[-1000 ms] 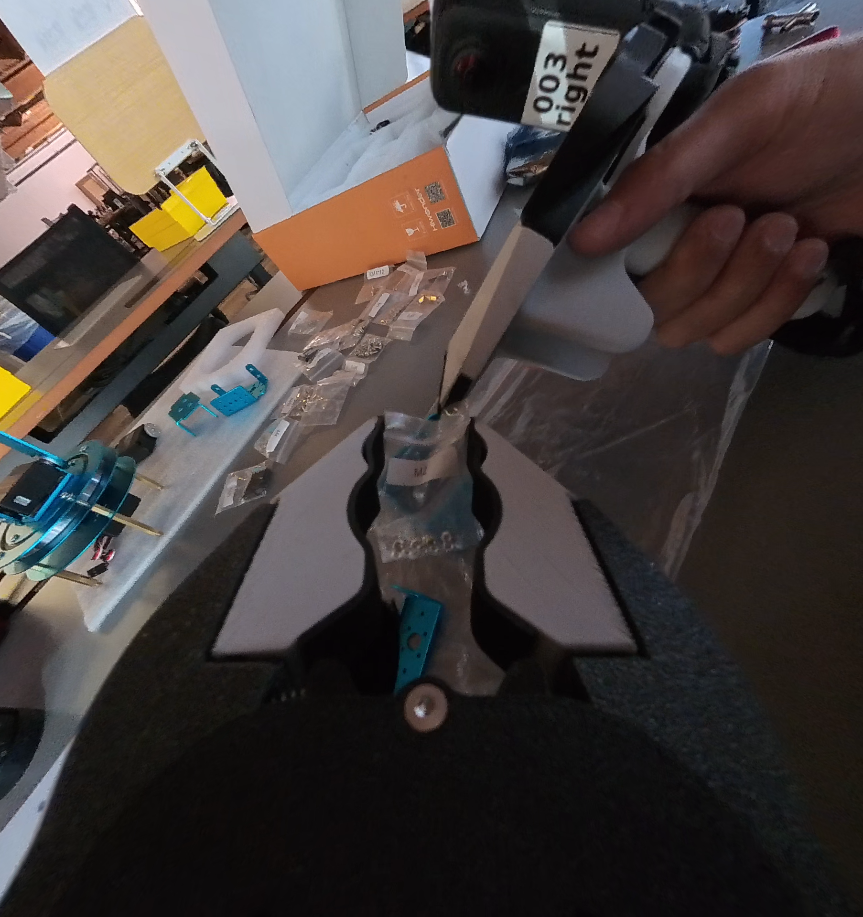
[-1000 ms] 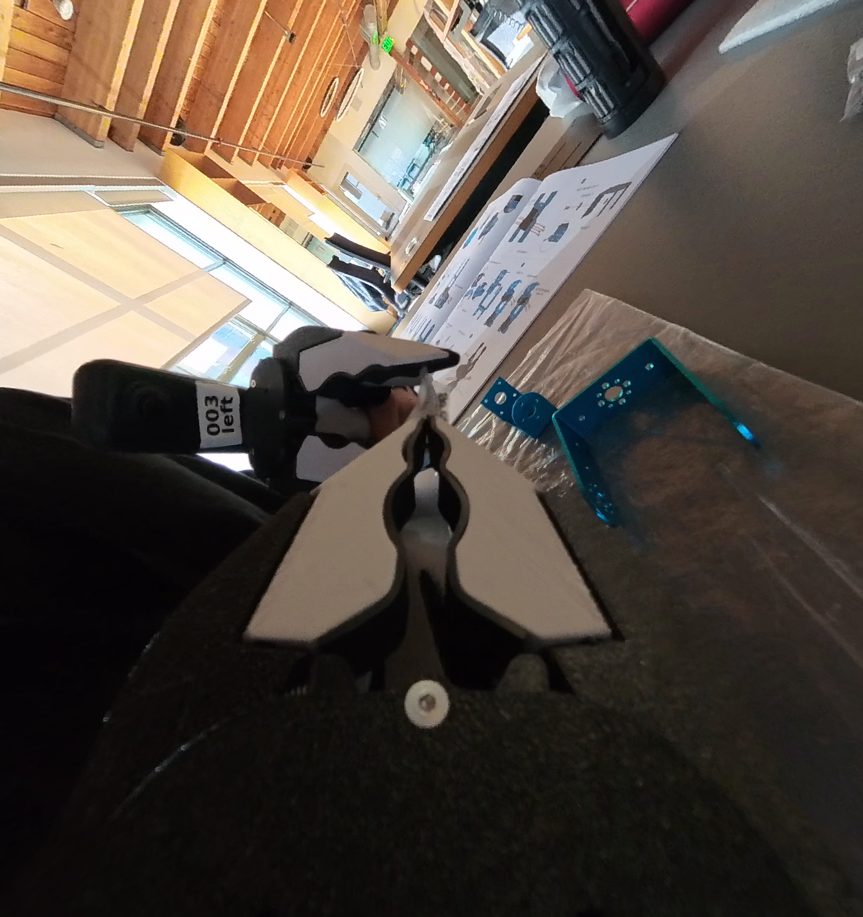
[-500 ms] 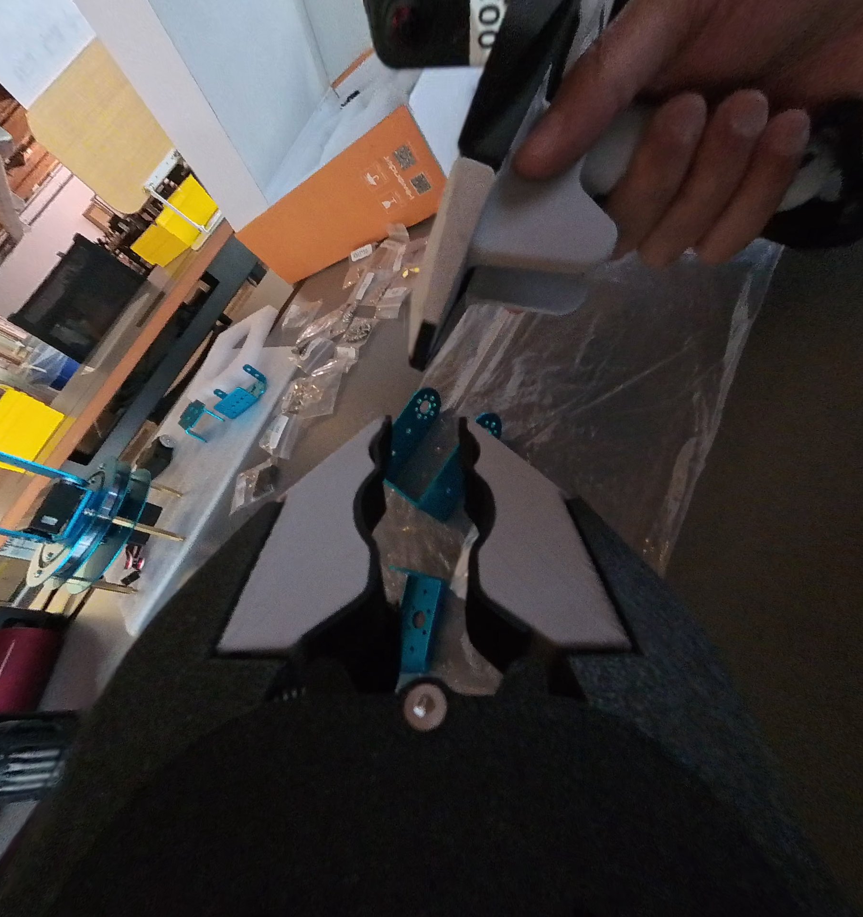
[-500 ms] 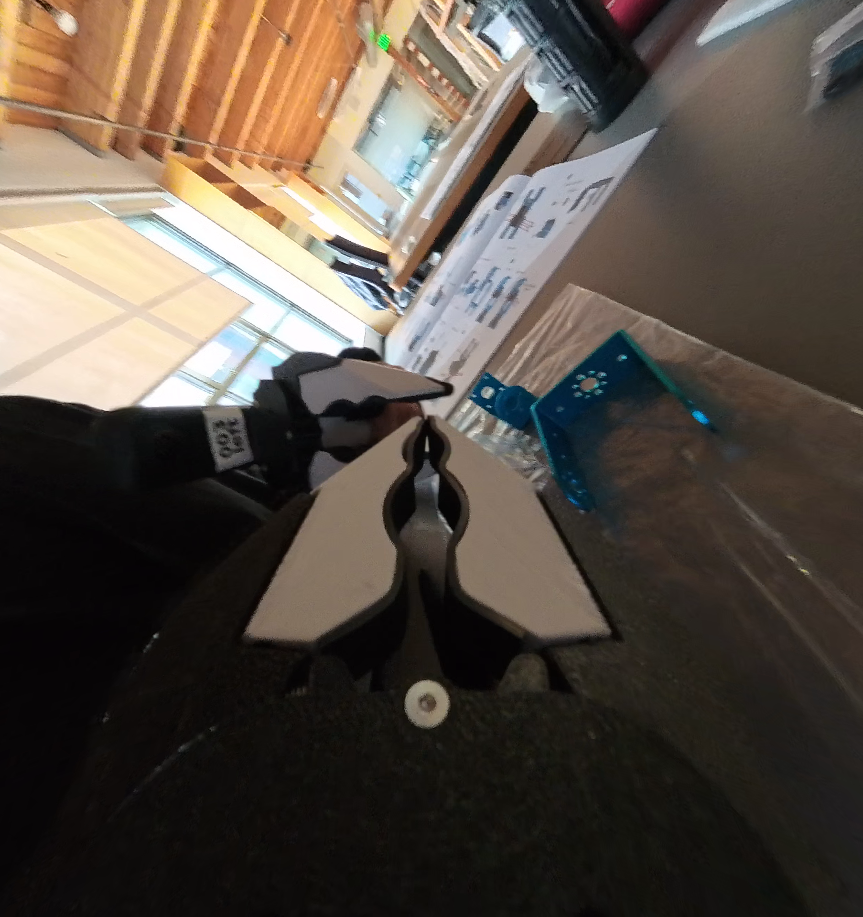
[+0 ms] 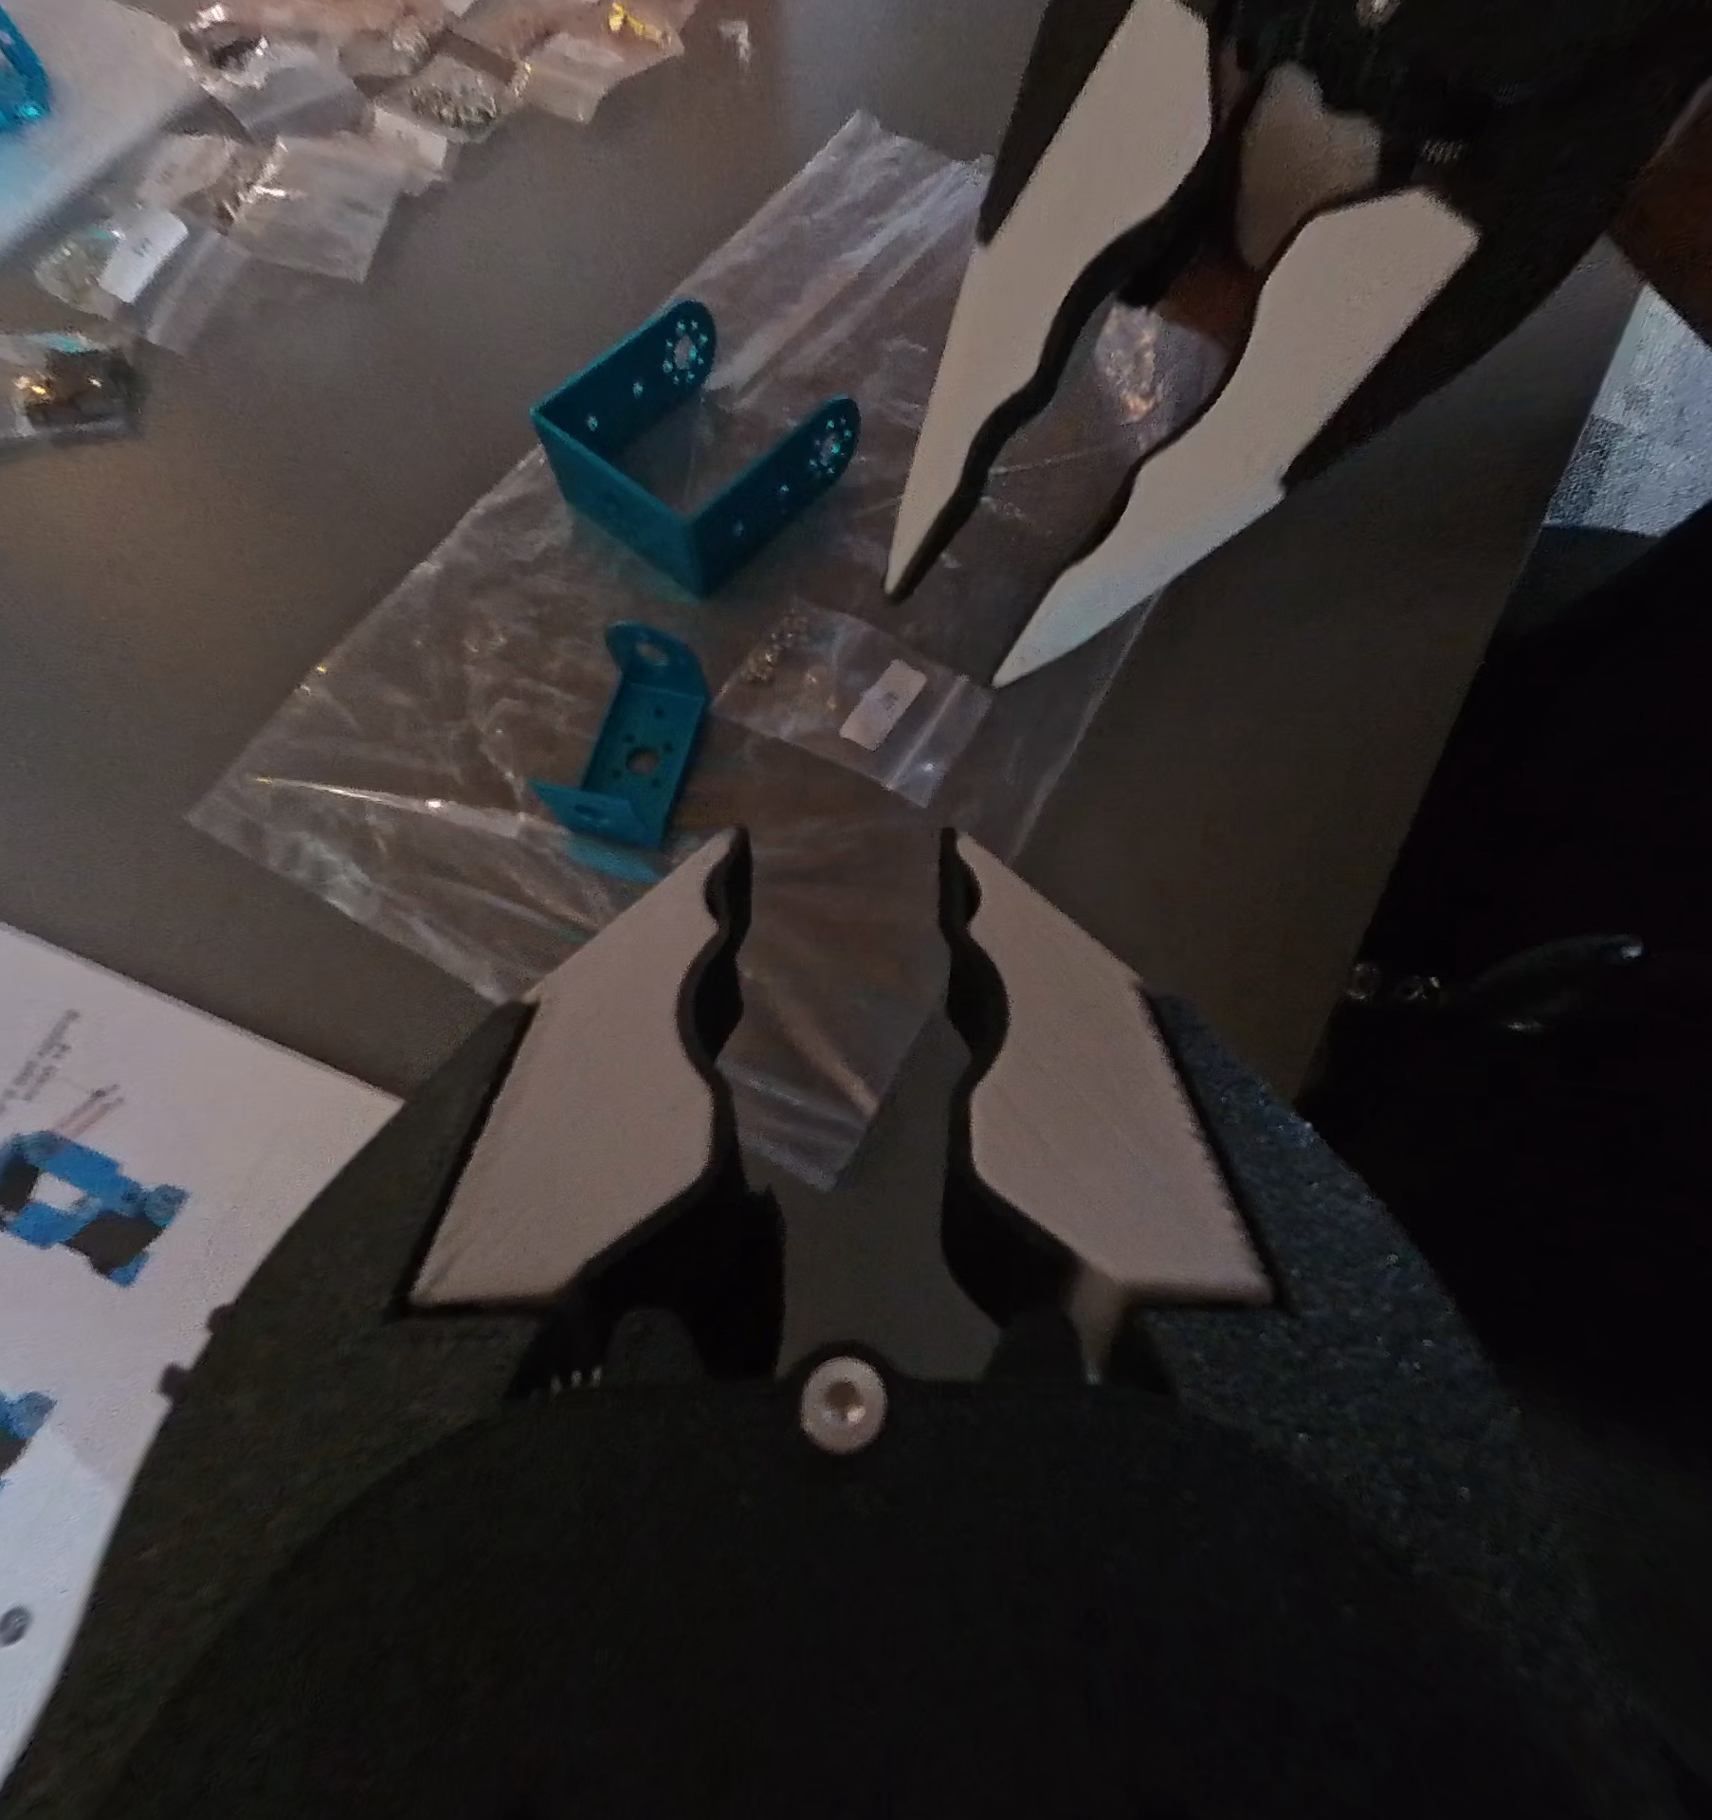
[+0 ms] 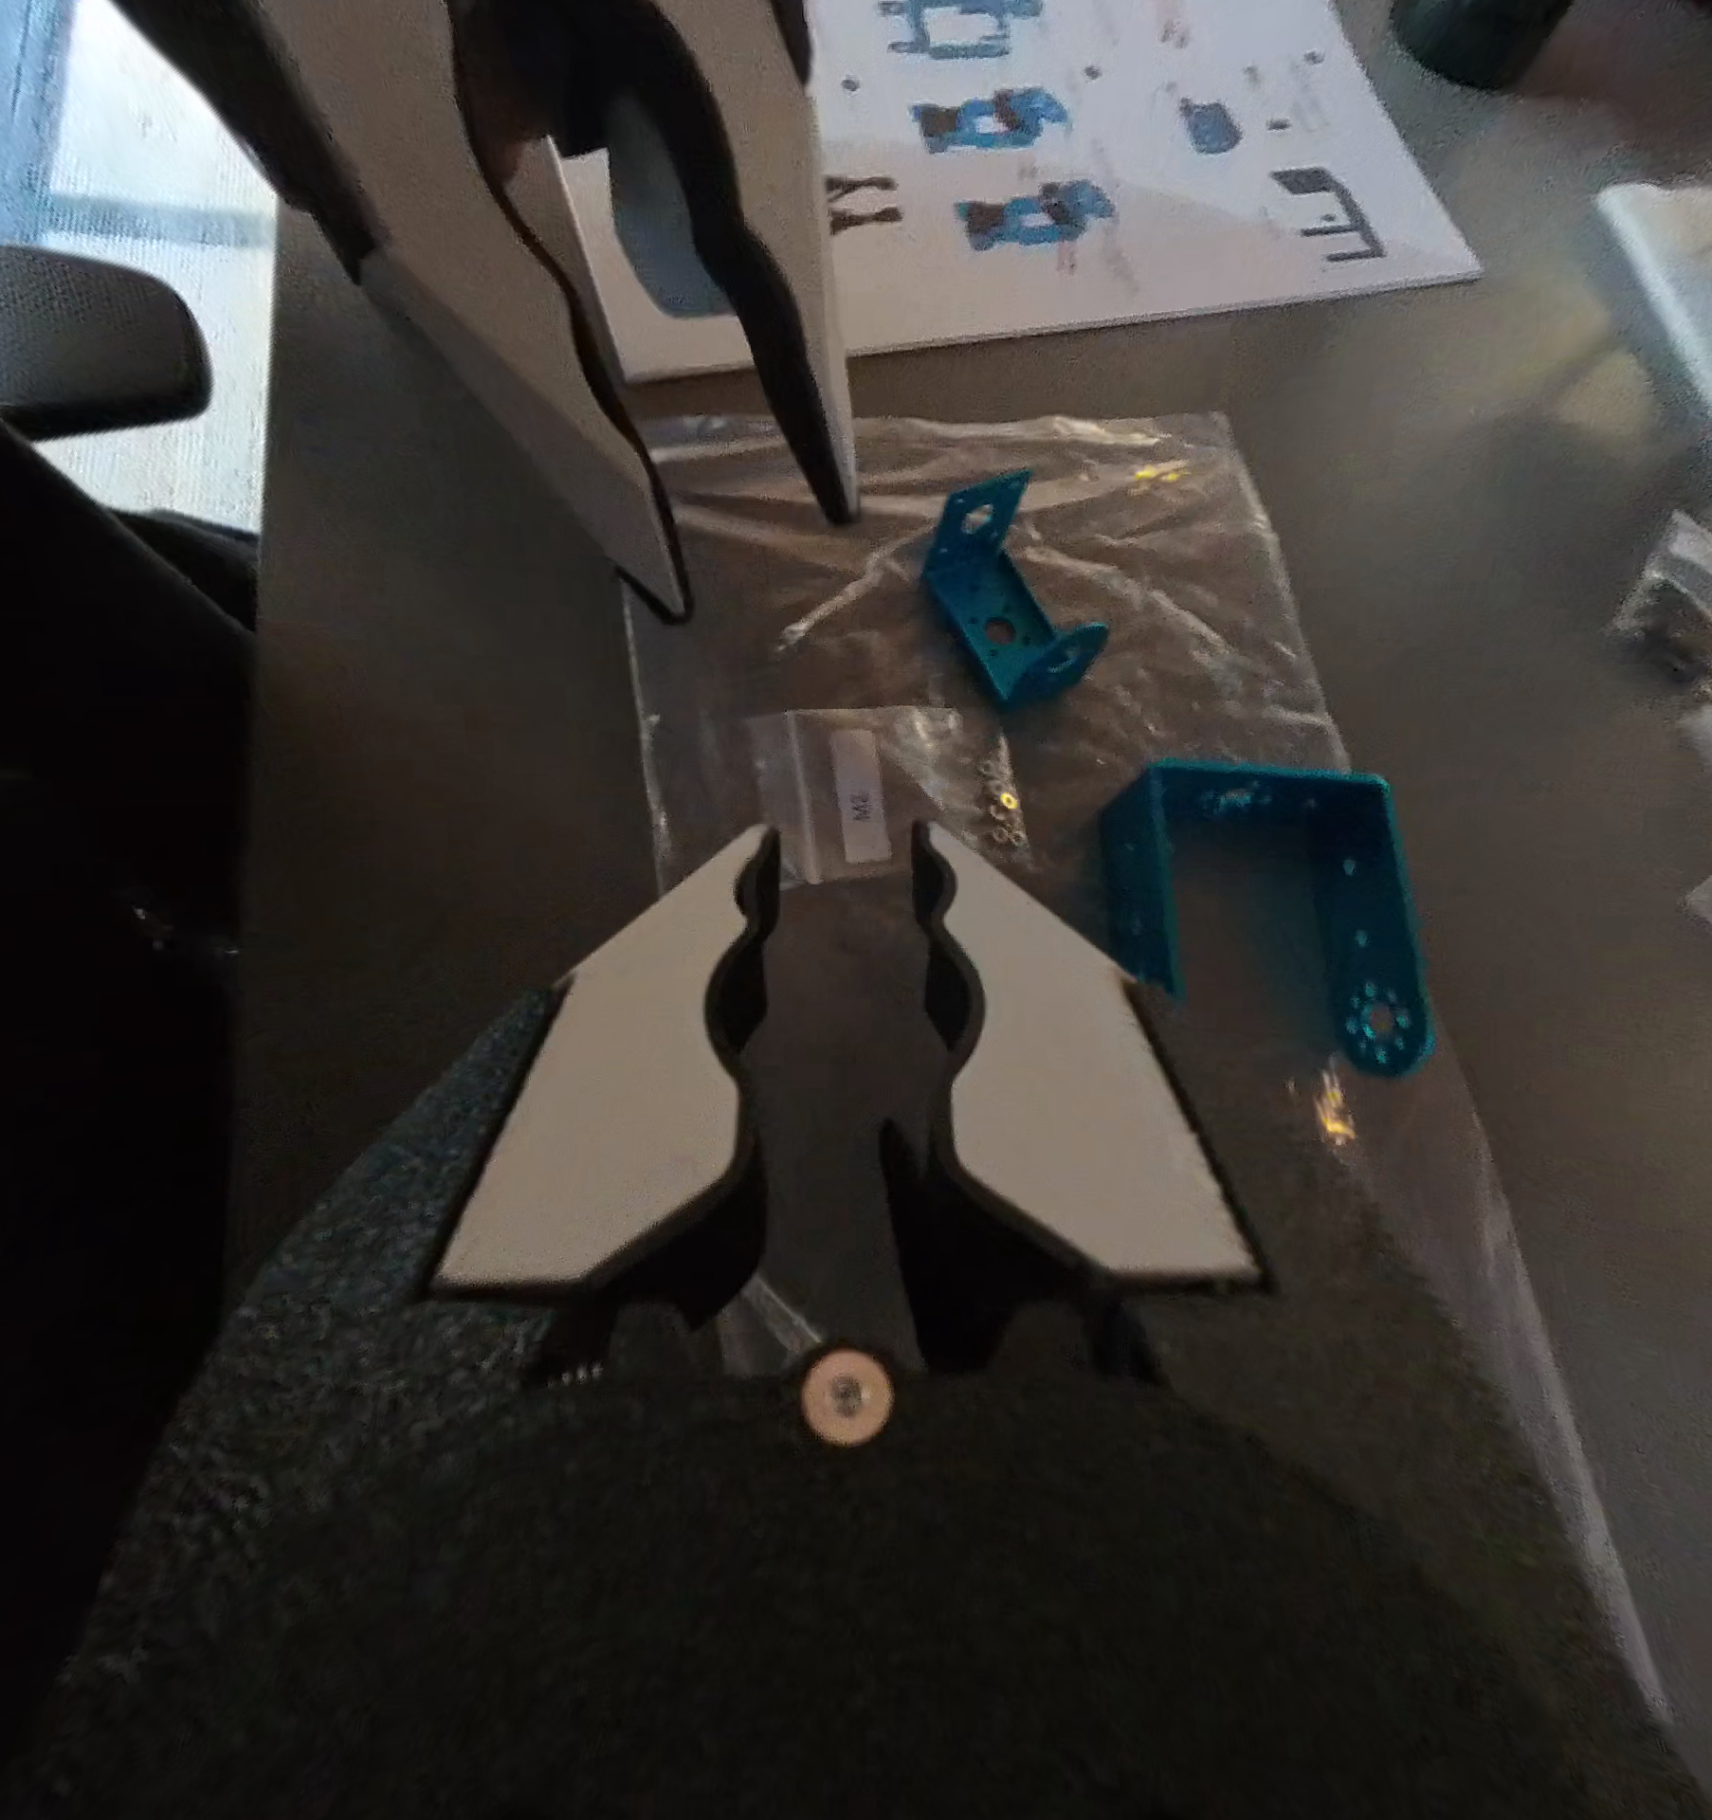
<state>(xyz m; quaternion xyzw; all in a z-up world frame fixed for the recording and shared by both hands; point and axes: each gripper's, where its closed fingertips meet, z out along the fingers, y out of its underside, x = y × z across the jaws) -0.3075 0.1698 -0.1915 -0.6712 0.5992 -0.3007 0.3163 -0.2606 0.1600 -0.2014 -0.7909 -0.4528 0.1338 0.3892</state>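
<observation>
A large clear plastic bag (image 5: pixel 438 739) lies flat on the dark table. On or in it are a big blue U-shaped bracket (image 5: pixel 694 473), a small blue bracket (image 5: pixel 635 748) and a small zip bag of nuts (image 5: pixel 852 699). My left gripper (image 5: pixel 842 847) is open and empty above the bag's near edge. My right gripper (image 5: pixel 951 635) is open and empty, pointing down beside the zip bag. In the right wrist view, my right gripper (image 6: pixel 844 837) hovers over the zip bag (image 6: pixel 862 798), with the small bracket (image 6: pixel 1005 611), the U bracket (image 6: pixel 1266 886) and the left gripper (image 6: pixel 756 559) beyond.
A white instruction sheet (image 5: pixel 94 1133) lies beside the bag; it also shows in the right wrist view (image 6: pixel 1128 148). Several small bags of hardware (image 5: pixel 340 148) lie farther off. The table edge and a dark chair (image 6: pixel 44 325) are close by. About 6 centimeters separates my left fingertips from my right. Between my left fingertips and the small bracket (image 6: pixel 1005 611) there is roughly 5 centimeters. It is also in sight in the left wrist view (image 5: pixel 621 768).
Both grippers were shut on the raised plastic bag. Now both are open and point down at the table. The bag lies flat with the brackets and zip bag spread on it.
</observation>
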